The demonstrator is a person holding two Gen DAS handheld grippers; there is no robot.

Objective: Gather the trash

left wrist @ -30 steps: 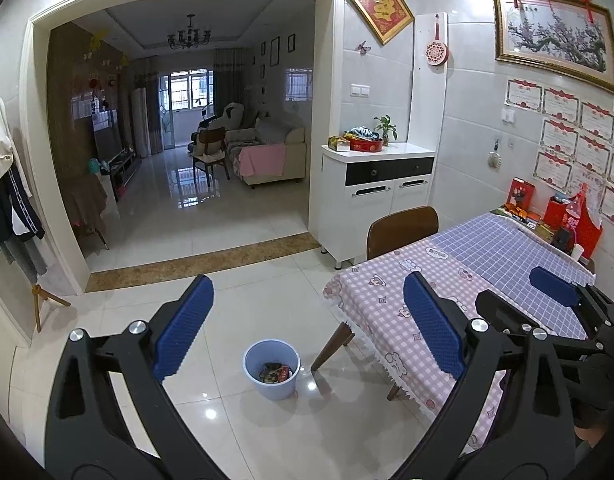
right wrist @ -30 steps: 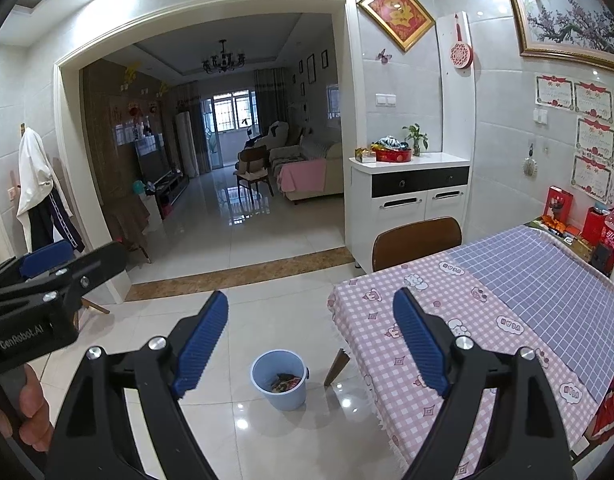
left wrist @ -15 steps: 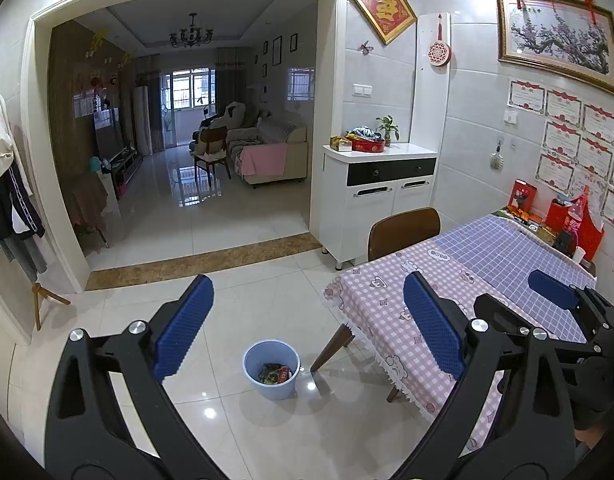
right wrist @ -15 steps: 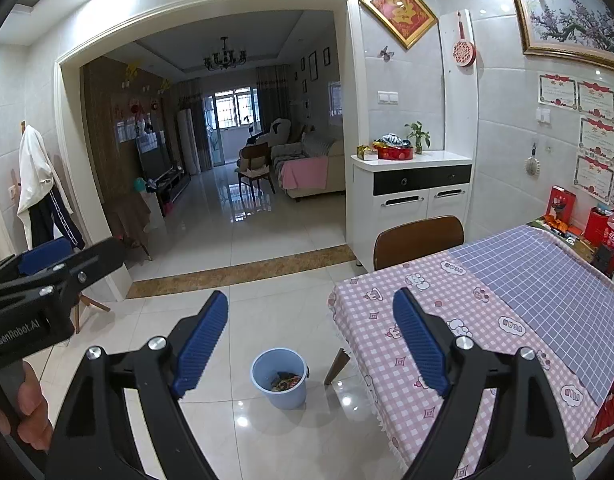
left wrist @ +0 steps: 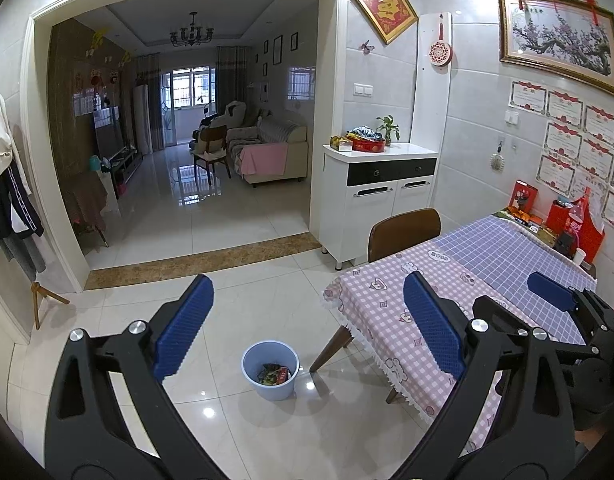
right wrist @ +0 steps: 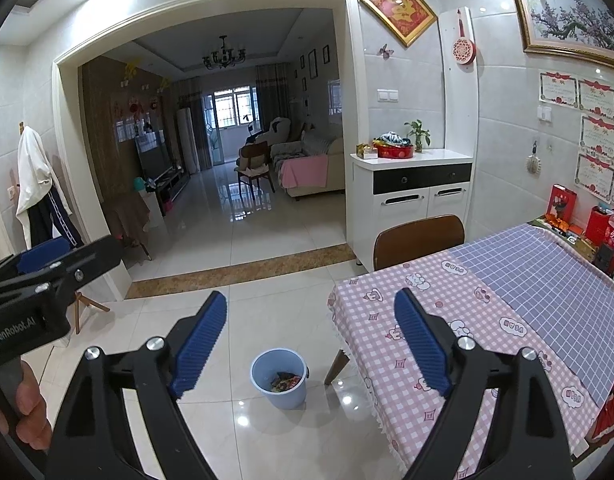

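Both my grippers, left gripper and right gripper, are spread wide and hold nothing. I see the blue bucket on the floor, near the table's corner. Trash sits inside it.

Black tongs, ribbed blue pads, silver screws.
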